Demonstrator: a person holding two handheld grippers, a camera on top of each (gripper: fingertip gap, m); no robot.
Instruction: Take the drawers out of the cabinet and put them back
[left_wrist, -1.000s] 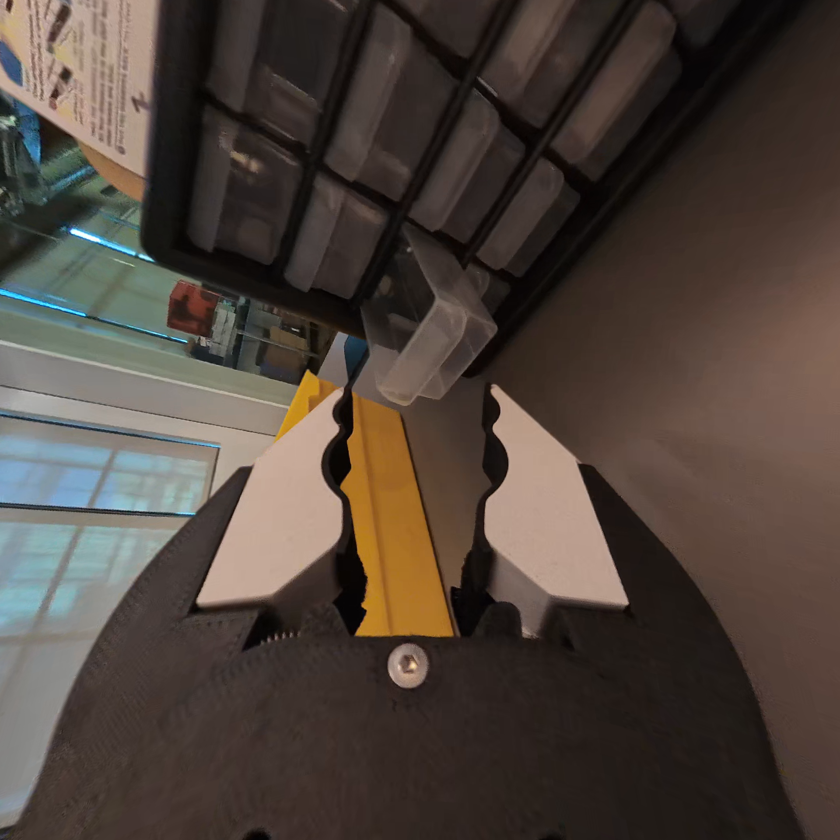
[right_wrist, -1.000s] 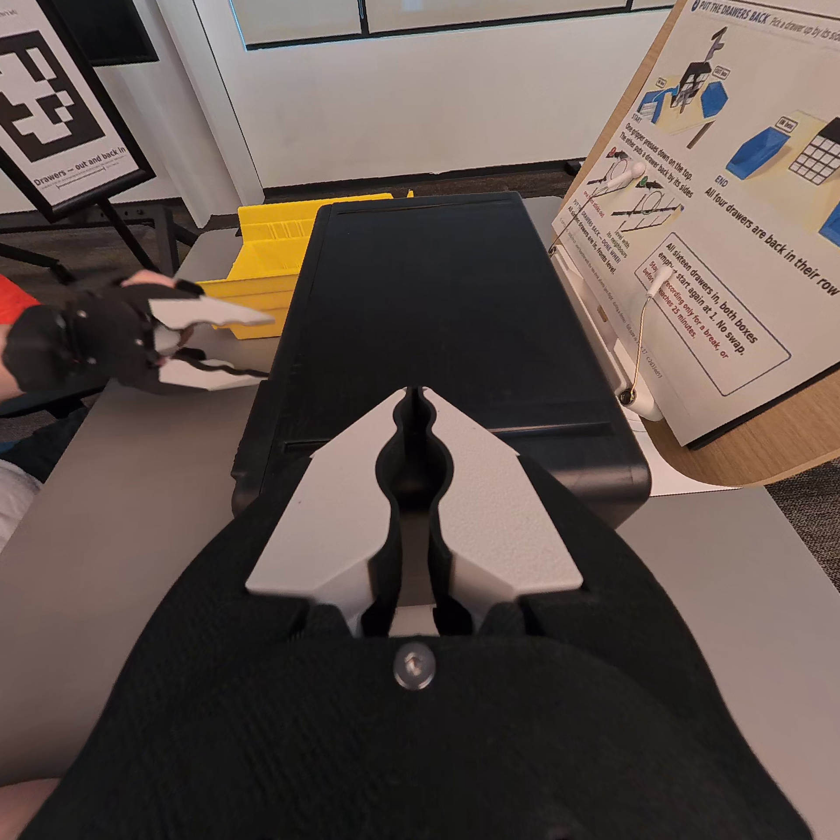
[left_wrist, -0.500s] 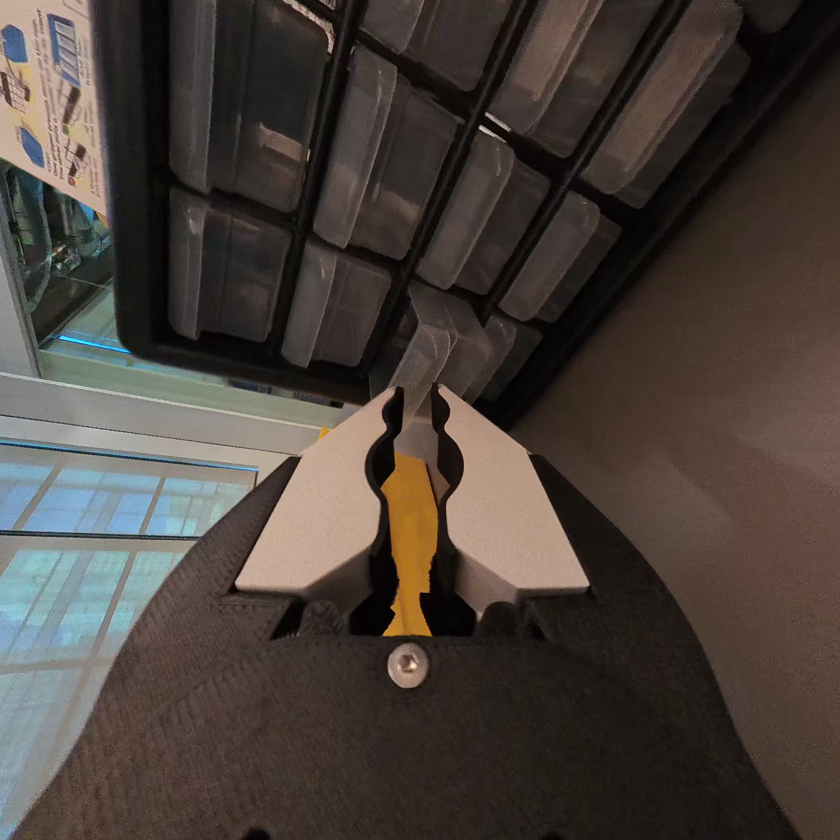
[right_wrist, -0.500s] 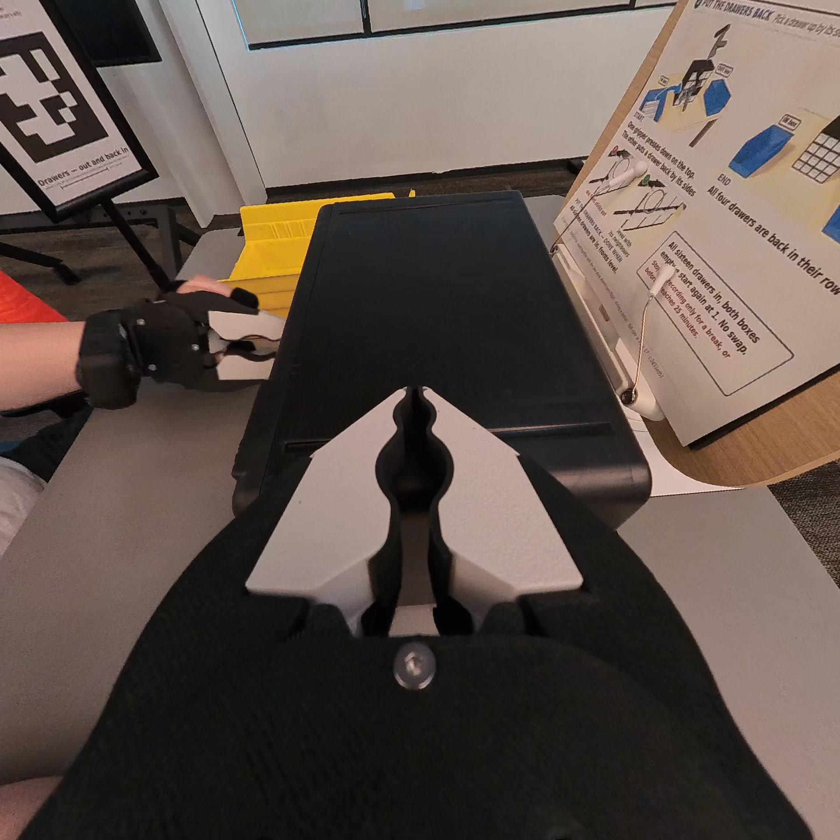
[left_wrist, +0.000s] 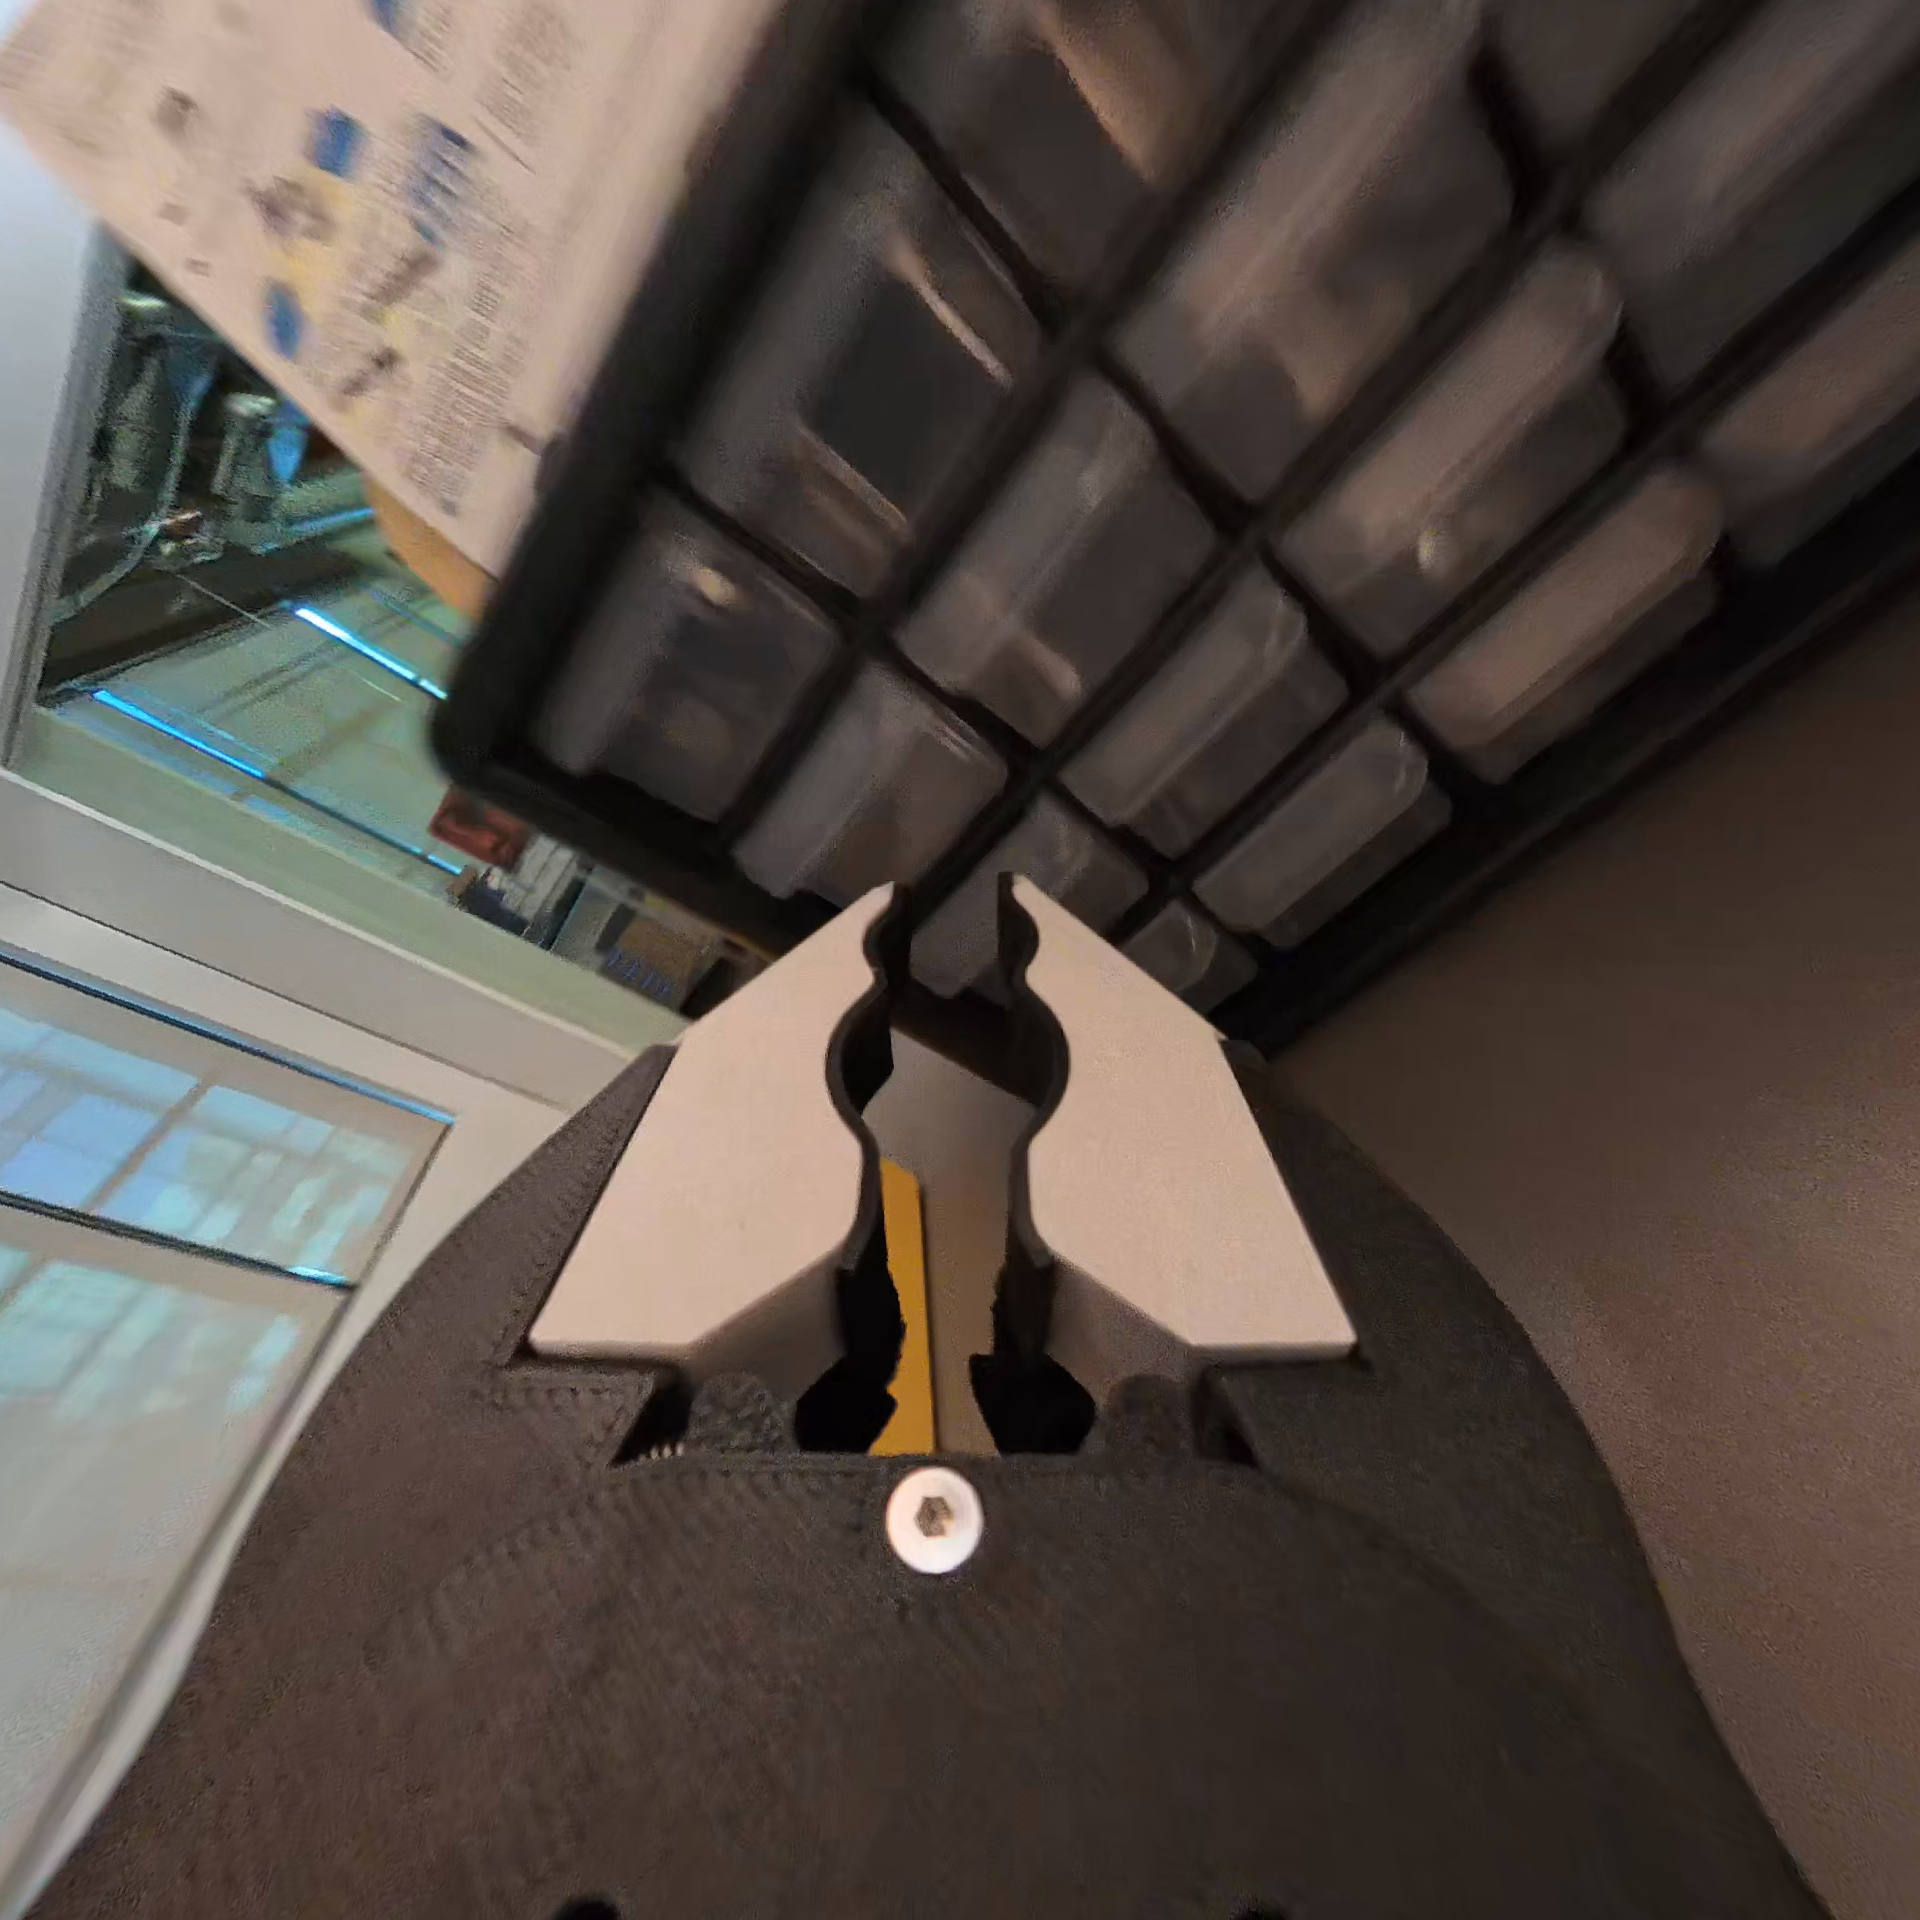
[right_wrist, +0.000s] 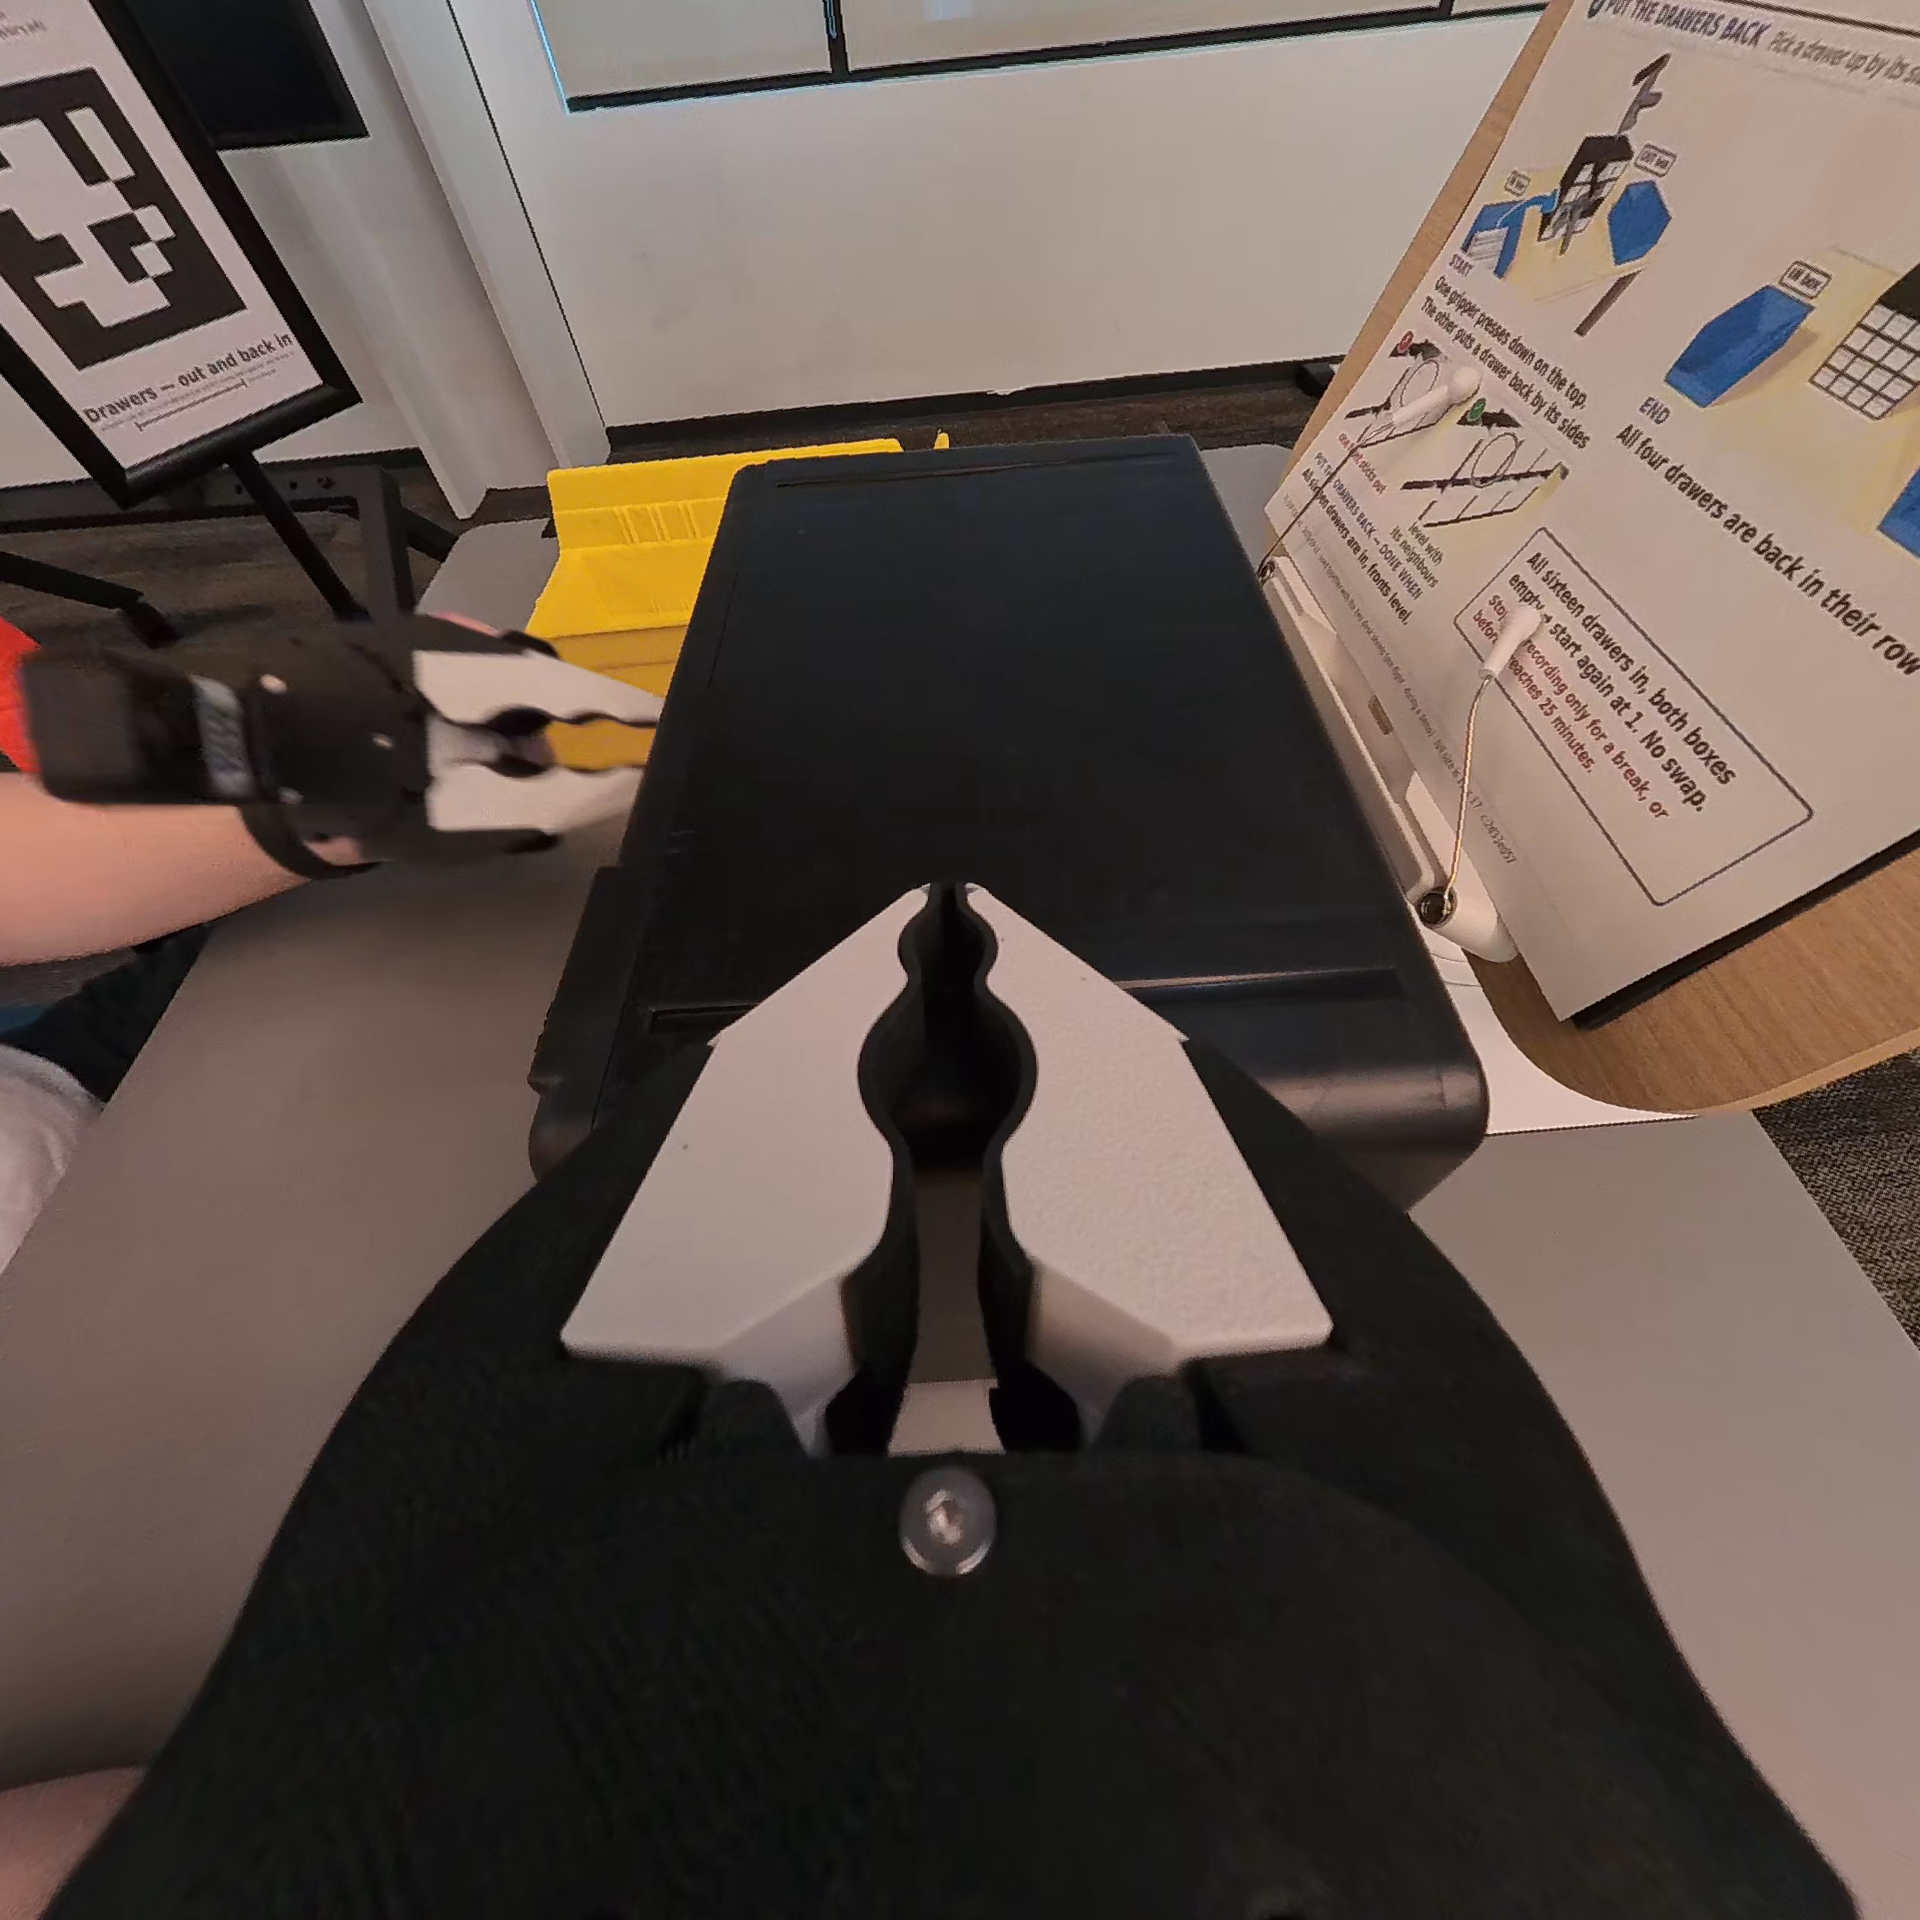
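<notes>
The black drawer cabinet (left_wrist: 1538, 842) fills the top of the left wrist view, its grid full of clear grey drawers. My left gripper (left_wrist: 951, 891) is slightly open, its tips just in front of a bottom-row drawer (left_wrist: 966, 940) that sits level with its neighbours. The view is blurred. In the right wrist view the cabinet's flat top (right_wrist: 987, 675) lies ahead. My right gripper (right_wrist: 948, 891) is shut and empty, with its tips on the near part of that top. The left gripper (right_wrist: 582, 748) shows at the cabinet's left side.
A yellow bin (right_wrist: 623, 540) stands behind the left gripper, beside the cabinet. An instruction board (right_wrist: 1662, 520) leans at the right. A sign on a black stand (right_wrist: 125, 260) is at the far left. The grey table (right_wrist: 260, 1143) carries everything. Spacing between my two grippers at the tips: around 20 cm.
A second ago one drawer stuck out and my left gripper was wide open. It shut on the drawer's front, the drawer went in, and the jaws have parted slightly. The right gripper has not moved.
</notes>
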